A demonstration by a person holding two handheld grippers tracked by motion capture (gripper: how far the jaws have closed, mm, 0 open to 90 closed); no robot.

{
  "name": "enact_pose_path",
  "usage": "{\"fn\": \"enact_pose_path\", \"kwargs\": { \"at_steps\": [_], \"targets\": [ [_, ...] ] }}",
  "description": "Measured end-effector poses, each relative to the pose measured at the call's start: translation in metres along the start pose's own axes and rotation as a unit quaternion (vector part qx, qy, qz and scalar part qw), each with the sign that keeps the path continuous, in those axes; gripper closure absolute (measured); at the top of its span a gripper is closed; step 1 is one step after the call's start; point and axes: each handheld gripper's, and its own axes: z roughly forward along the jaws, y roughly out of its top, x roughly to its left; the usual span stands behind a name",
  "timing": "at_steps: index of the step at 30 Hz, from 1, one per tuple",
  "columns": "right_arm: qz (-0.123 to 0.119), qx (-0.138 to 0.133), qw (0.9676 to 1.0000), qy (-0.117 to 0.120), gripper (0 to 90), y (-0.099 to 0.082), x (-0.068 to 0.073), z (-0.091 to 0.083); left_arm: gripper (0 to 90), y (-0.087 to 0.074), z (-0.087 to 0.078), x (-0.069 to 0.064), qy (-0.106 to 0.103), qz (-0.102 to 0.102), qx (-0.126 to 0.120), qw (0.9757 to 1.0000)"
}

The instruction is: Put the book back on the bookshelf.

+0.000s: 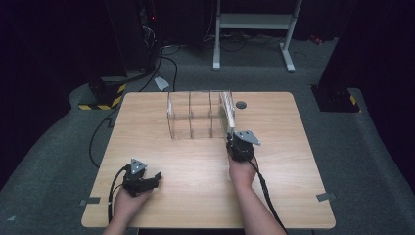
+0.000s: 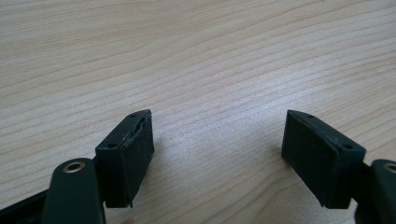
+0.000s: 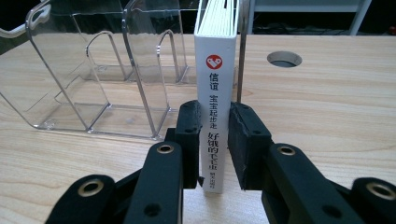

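A clear plastic rack [image 1: 193,117] with several upright dividers stands at the far middle of the wooden table [image 1: 195,196]. A thin white book [image 1: 228,115] with a red logo and printed characters on its spine [image 3: 215,79] stands upright in the rack's [image 3: 93,70] right-hand slot. My right gripper [image 1: 231,143] is shut on the lower spine, its pads [image 3: 240,135] pressing both covers. Near the front left, my left gripper [image 1: 155,178] rests low over bare wood, its jaws open and nothing between them [image 2: 217,140].
A round cable hole [image 1: 241,105] sits in the tabletop just right of the rack, also seen past the book [image 3: 284,59]. Beyond the table stand a white frame [image 1: 254,22], a yellow-and-black striped base [image 1: 103,98] and floor cables [image 1: 166,63].
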Motion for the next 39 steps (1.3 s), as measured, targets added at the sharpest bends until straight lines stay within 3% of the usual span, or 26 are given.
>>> {"fn": "enact_pose_path", "kwargs": {
  "at_steps": [39],
  "targets": [
    [0.005, -0.005, 1.0, -0.001, 73.5, 0.0035, -0.0011, 0.0084, 25.4, -0.0002, -0.0003, 0.0, 0.0, 0.001, 0.0, 1.0]
  ]
}}
